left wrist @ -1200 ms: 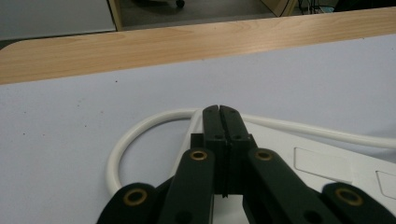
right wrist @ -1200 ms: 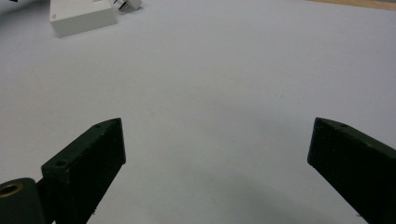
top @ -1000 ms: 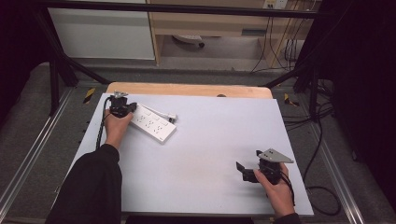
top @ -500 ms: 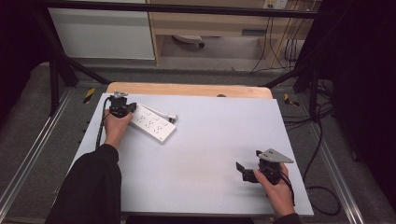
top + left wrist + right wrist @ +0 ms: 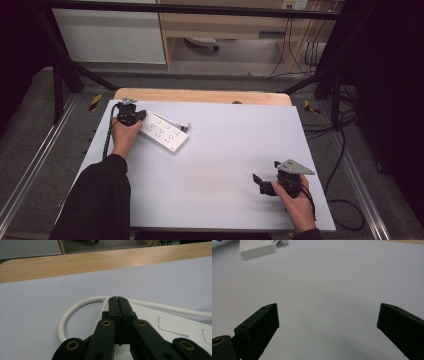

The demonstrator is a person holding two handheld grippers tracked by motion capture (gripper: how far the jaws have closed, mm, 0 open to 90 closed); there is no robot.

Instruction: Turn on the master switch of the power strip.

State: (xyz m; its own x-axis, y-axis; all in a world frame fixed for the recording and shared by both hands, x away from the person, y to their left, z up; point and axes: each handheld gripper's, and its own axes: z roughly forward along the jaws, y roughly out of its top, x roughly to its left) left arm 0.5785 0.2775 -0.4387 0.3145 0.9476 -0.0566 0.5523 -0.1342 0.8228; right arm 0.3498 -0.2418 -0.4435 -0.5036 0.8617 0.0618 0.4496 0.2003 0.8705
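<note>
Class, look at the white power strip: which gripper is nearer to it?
Left. The left gripper sits over the power strip's far-left end; the right gripper rests apart at the table's near right.

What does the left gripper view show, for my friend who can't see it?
The left tool points forward with its two black jaws shut together, right over the end of a white power strip. The strip's white cable curls in a loop to the left on the pale table mat, and a wooden edge runs across the back.
</note>
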